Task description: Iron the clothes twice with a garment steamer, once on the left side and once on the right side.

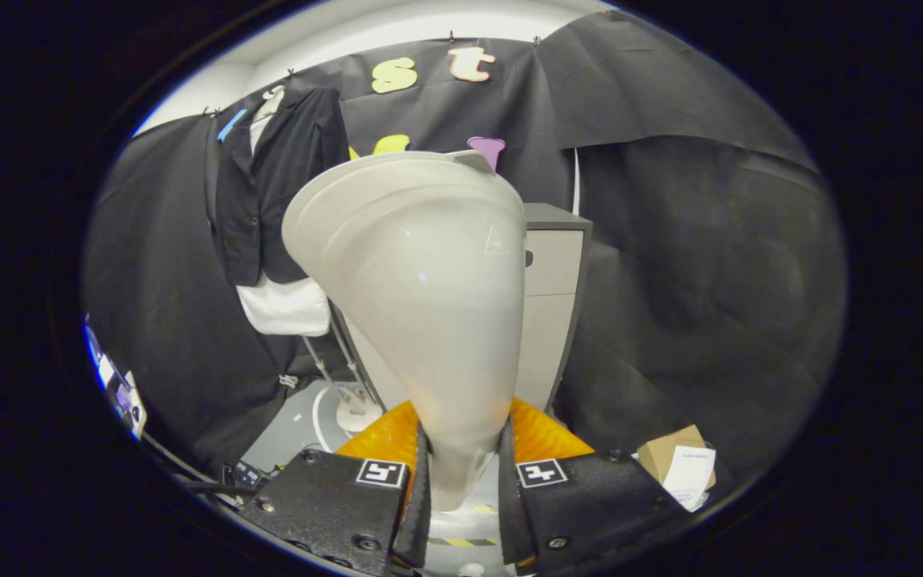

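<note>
The gripper (461, 481) is clamped on the narrow neck of the steamer head (421, 280), rigid, smooth and likely slippery, while the soft hanging jacket (269, 184) waits beyond, leftward.

A grey cabinet (554, 304) stands against the black cloth wall (710, 264). A cardboard box (674, 453) with a white paper (690, 474) sits on the floor nearby.

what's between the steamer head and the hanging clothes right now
Nothing visible. The fingers grip the steamer head by its neck, and the black jacket hangs beyond it, off to one side.
</note>
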Demonstrator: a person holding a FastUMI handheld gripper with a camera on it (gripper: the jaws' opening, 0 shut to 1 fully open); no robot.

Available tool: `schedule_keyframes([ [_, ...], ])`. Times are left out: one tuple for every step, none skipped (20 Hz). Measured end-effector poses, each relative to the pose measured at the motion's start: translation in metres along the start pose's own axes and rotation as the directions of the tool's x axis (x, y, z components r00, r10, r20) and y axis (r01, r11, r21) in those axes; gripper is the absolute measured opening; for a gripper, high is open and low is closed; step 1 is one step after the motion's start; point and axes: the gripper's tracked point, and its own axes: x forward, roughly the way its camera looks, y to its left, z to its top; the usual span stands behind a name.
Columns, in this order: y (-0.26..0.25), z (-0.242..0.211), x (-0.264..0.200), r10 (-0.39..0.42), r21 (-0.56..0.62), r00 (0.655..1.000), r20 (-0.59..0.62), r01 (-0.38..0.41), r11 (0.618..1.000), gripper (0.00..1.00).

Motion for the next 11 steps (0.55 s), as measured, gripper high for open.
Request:
schedule_keyframes([
  [0.0,0.0001,-0.0003,0.002,-0.001,1.0,-0.001,-0.002,1.0,0.37],
  [-0.0004,-0.0011,-0.0001,0.003,-0.003,1.0,-0.003,-0.003,1.0,0.37],
  [-0.0013,-0.001,0.0006,0.003,-0.003,1.0,-0.004,-0.003,1.0,0.37],
  [-0.0008,-0.0021,-0.0001,0.004,-0.005,1.0,-0.007,-0.004,1.0,0.37],
  [-0.0013,-0.0017,0.0001,0.005,-0.006,1.0,-0.009,-0.005,1.0,0.37],
  [-0.0011,-0.0024,-0.0004,0.006,-0.009,1.0,-0.009,-0.007,1.0,0.37],
  [-0.002,-0.0022,0.0005,0.007,-0.009,1.0,-0.01,-0.007,1.0,0.37],
  [-0.003,-0.0023,0.0008,0.006,-0.008,1.0,-0.011,-0.006,1.0,0.37],
  [-0.0042,-0.0019,0.0014,0.006,-0.007,1.0,-0.014,-0.006,1.0,0.37],
  [-0.0046,-0.0024,0.0012,0.005,-0.005,1.0,-0.016,-0.005,1.0,0.37],
  [-0.0057,-0.0017,0.0021,0.005,-0.005,1.0,-0.017,-0.005,1.0,0.37],
])
